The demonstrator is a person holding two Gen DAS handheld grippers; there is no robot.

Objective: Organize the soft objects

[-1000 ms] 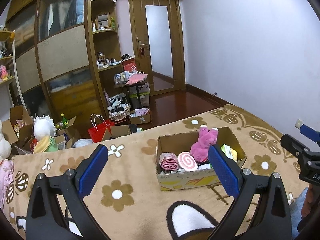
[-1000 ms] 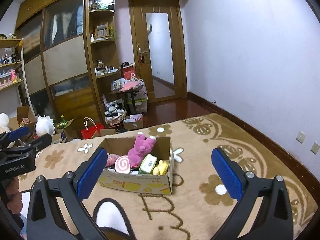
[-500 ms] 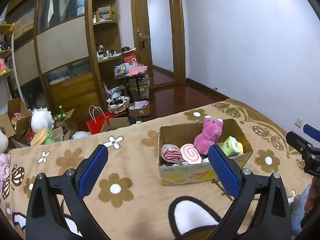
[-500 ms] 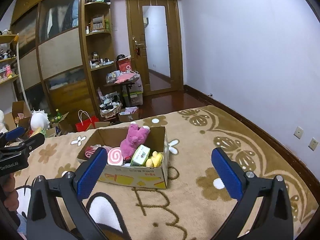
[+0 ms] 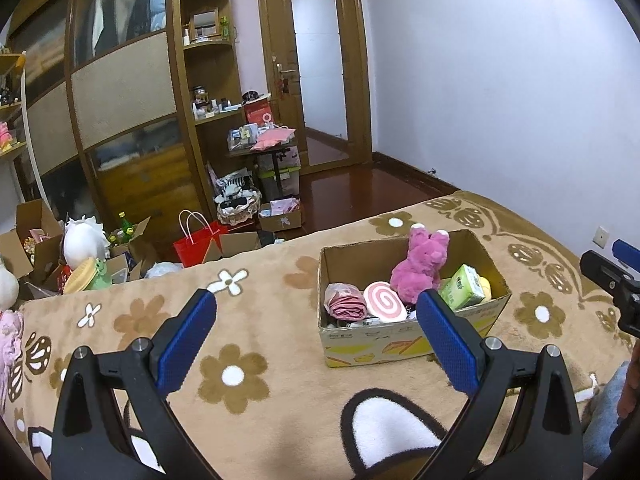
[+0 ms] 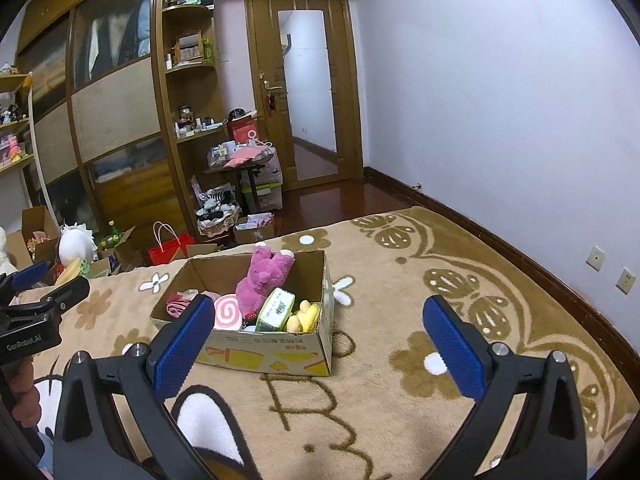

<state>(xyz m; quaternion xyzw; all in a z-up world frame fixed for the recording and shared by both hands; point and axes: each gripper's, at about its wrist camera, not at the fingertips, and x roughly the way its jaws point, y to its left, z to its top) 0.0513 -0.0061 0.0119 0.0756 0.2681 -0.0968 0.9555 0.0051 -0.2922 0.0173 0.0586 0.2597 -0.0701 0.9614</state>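
Brown flowered blanket [image 5: 248,320] carries the cardboard box [image 6: 256,354], centre-left of the right view, holding the pink plush [image 6: 264,280]. Both my left tool [image 5: 316,336] and right tool [image 6: 320,332] are wide open, empty; I should descend straight onto the plush body.

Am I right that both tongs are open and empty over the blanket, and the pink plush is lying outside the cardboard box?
Not quite. The pink plush stands inside the cardboard box, among the other soft items, as the right wrist view shows. The rest holds: the left tongs and right tongs are both open and empty over the blanket.
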